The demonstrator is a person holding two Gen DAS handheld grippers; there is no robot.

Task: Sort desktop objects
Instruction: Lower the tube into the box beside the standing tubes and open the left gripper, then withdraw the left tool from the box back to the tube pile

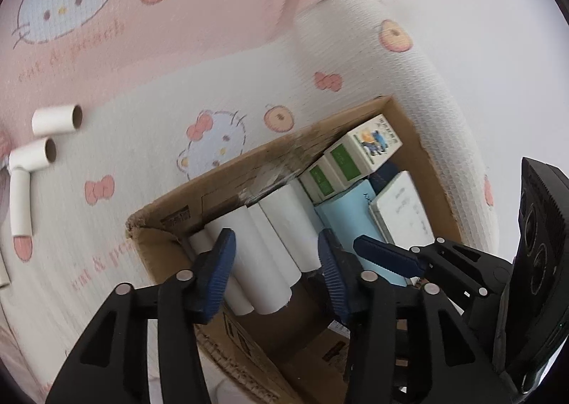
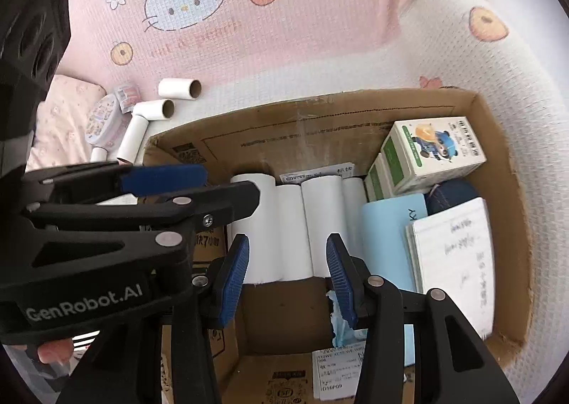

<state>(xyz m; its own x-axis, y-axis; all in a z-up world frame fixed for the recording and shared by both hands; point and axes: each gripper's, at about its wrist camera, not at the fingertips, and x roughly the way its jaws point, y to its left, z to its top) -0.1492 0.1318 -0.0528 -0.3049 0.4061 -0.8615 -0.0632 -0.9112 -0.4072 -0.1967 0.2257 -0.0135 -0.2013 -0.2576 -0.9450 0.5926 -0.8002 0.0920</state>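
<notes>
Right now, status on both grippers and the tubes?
Left gripper open, nothing held, over the white tubes in the cardboard box. Right gripper open, empty. Loose tubes remain on the blanket. Nothing blocking.

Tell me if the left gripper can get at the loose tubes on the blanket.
Probably yes. The left gripper is open and empty over the box, and the tubes lie bare on the blanket outside it, nothing on them; it must first clear the box wall.
</notes>
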